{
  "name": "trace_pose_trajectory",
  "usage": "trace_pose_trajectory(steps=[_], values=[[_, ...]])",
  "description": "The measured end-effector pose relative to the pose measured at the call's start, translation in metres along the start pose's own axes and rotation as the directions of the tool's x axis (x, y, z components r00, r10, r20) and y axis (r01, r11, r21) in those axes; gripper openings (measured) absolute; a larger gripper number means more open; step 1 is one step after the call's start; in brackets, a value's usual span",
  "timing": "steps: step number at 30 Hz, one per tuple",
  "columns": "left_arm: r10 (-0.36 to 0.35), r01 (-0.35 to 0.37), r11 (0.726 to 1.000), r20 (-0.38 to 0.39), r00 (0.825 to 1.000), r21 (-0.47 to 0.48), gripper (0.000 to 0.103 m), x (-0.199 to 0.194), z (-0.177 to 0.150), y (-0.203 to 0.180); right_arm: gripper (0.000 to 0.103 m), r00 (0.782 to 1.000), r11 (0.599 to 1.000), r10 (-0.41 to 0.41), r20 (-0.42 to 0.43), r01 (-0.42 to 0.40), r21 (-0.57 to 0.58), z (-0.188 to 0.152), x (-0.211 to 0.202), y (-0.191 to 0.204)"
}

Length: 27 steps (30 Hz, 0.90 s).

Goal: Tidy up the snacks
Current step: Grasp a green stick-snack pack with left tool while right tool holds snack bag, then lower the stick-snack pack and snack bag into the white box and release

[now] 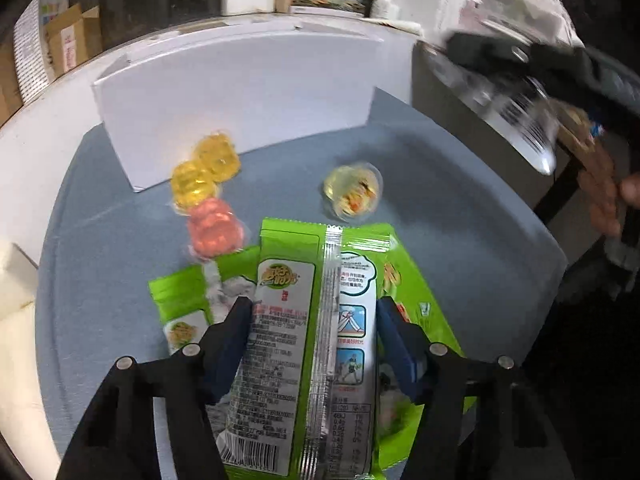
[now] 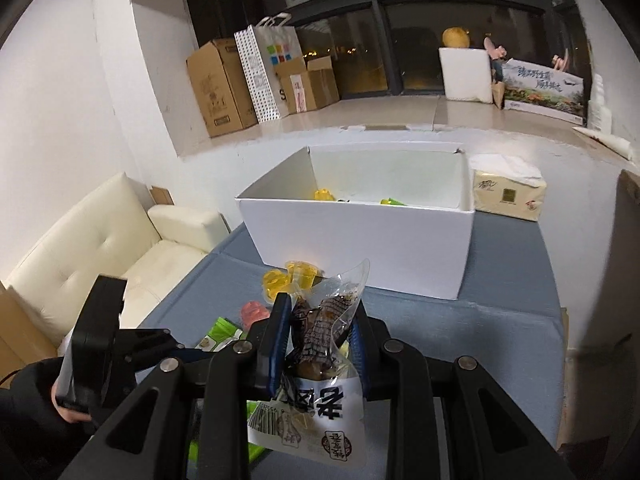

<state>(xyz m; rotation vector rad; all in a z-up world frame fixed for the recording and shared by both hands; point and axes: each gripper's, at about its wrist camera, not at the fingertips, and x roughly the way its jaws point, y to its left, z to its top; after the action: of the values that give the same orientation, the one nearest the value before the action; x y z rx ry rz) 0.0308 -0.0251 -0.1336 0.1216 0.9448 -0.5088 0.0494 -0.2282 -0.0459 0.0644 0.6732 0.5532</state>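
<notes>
My left gripper is shut on a green snack packet, its printed back facing up, above the blue-grey table. Another green packet lies under it at the left. Two yellow jelly cups, a pink jelly cup and a clear fruit jelly cup lie in front of the white box. My right gripper is shut on a clear packet of brown snack, held above the table, short of the open white box, which holds yellow jellies.
A yellow tissue pack sits right of the box. A cream sofa stands left of the table. Cardboard boxes and a paper bag stand by the far wall. The right gripper and hand show blurred in the left wrist view.
</notes>
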Motion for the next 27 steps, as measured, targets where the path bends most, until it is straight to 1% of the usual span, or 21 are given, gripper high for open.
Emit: trace_pose_trajectory(steps=[3,6,7,9,10,11,13,16,18,19,20,22,24,25,27], values=[[-0.002,0.003,1.0,0.033,0.999,-0.013,0.066,-0.008,0.002,0.003,0.03,1.0,1.0,0.003,0.015,-0.003,-0.002,0.002,-0.006,0.001],[0.016,-0.012,0.999,0.097,0.995,-0.04,0.066,-0.027,0.006,0.003,0.03,1.0,1.0,0.003,0.028,-0.003,0.0,0.006,-0.009,0.0],[0.031,-0.022,0.997,0.138,0.99,-0.068,0.066,-0.038,0.011,0.006,0.03,0.999,1.0,0.005,0.031,-0.005,0.002,0.006,-0.011,0.0],[0.038,-0.015,0.993,0.201,0.979,-0.117,0.066,-0.051,0.018,0.008,0.03,0.999,1.0,0.009,0.034,-0.009,0.012,0.014,-0.012,0.0],[0.041,-0.008,0.99,0.233,0.972,-0.14,0.066,-0.059,0.025,0.012,0.03,0.999,1.0,0.008,0.041,-0.009,0.01,0.018,-0.013,0.0],[0.059,-0.016,0.987,0.27,0.961,-0.158,0.066,-0.069,0.034,0.014,0.03,0.999,1.0,0.003,0.05,-0.003,0.003,0.024,-0.014,0.001],[0.088,-0.034,0.984,0.314,0.945,-0.174,0.066,-0.081,0.053,0.02,0.03,0.997,1.0,0.0,0.072,0.001,-0.006,0.042,-0.015,0.001],[0.128,-0.062,0.982,0.385,0.914,-0.18,0.066,-0.098,0.096,0.026,0.03,0.995,1.0,0.014,0.099,-0.014,0.009,0.074,-0.007,-0.007],[0.135,-0.066,0.981,0.398,0.907,-0.183,0.066,-0.094,0.126,0.034,0.03,0.993,1.0,-0.006,0.116,0.003,0.018,0.098,0.005,-0.016],[0.139,-0.067,0.98,0.401,0.906,-0.188,0.066,-0.09,0.136,0.04,0.03,0.994,1.0,-0.01,0.112,0.008,0.02,0.107,0.012,-0.02],[0.145,-0.073,0.979,0.394,0.908,-0.19,0.066,-0.083,0.153,0.047,0.03,0.994,0.999,-0.021,0.108,0.018,0.028,0.118,0.022,-0.026],[0.162,-0.09,0.976,0.385,0.909,-0.198,0.066,-0.069,0.179,0.06,0.03,0.997,0.998,-0.015,0.081,0.01,0.057,0.134,0.042,-0.039],[0.143,-0.071,0.976,0.362,0.921,-0.206,0.067,-0.051,0.198,0.075,0.03,0.998,0.997,-0.019,0.055,0.015,0.078,0.145,0.062,-0.051],[0.151,-0.074,0.971,0.345,0.926,-0.226,0.069,-0.038,0.206,0.081,0.03,0.999,0.997,-0.029,0.043,0.026,0.076,0.147,0.068,-0.054],[0.156,-0.078,0.964,0.307,0.939,-0.253,0.071,-0.023,0.221,0.094,0.03,0.997,0.994,-0.074,0.001,0.073,0.076,0.151,0.088,-0.063]])
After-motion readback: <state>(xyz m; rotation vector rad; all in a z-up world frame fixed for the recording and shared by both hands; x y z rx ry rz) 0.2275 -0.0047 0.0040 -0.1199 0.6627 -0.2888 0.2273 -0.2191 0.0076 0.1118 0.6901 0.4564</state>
